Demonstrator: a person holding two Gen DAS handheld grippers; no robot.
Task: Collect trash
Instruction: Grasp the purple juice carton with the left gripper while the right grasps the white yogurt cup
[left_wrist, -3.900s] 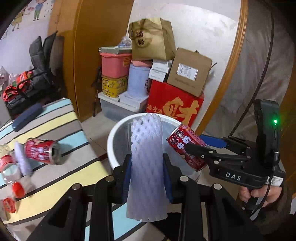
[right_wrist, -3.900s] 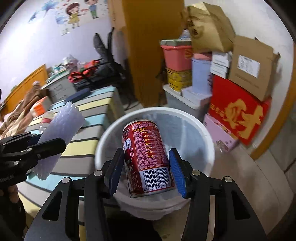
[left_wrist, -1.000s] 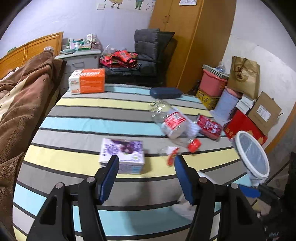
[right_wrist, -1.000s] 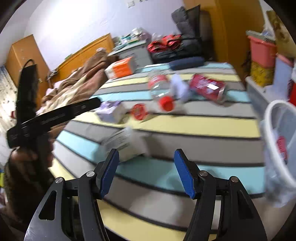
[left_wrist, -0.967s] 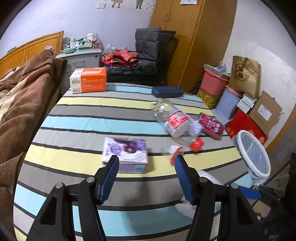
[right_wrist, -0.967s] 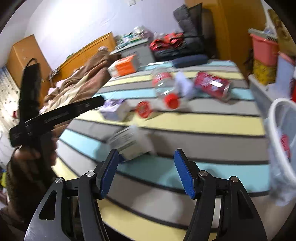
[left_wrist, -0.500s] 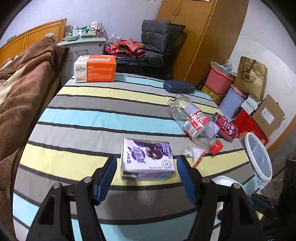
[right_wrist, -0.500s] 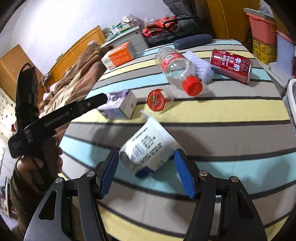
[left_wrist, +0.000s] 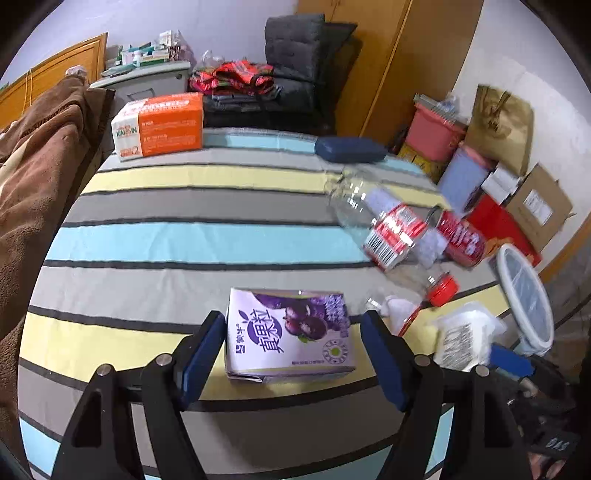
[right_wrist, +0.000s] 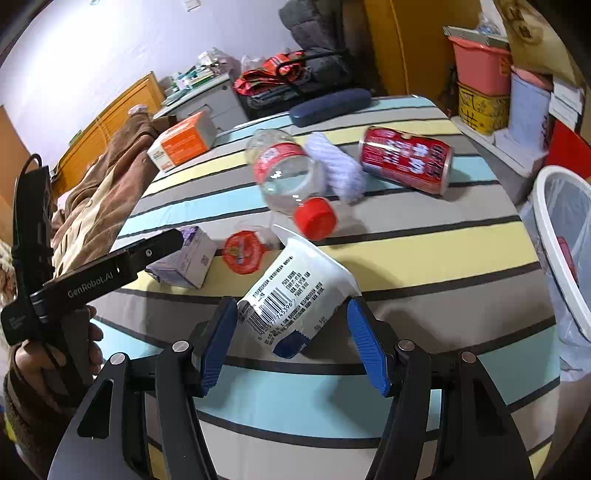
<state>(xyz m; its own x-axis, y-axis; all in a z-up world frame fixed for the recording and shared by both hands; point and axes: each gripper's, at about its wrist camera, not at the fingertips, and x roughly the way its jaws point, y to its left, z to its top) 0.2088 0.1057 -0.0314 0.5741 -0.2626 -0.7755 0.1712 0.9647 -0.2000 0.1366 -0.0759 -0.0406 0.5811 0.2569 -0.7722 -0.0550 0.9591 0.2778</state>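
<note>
My left gripper (left_wrist: 293, 354) is open, its blue pads on either side of a purple juice carton (left_wrist: 290, 334) lying on the striped table (left_wrist: 184, 240). My right gripper (right_wrist: 291, 341) is open around a white yogurt cup (right_wrist: 295, 295) lying on its side. Further back lie a clear bottle (right_wrist: 286, 175) with a red cap, a white foam net (right_wrist: 338, 166), a red can (right_wrist: 406, 158) and a red foil lid (right_wrist: 242, 251). The white trash bin (right_wrist: 565, 236) stands off the table's right edge.
An orange box (left_wrist: 159, 125) and a dark blue case (left_wrist: 349, 149) sit at the table's far side. A brown blanket (left_wrist: 33, 173) lies to the left. Boxes and bins (left_wrist: 491, 166) are stacked by the wall on the right.
Both grippers let go of the foam net and the can at the bin and swung back over the table. Each has since closed in on its item, the carton and the yogurt cup.
</note>
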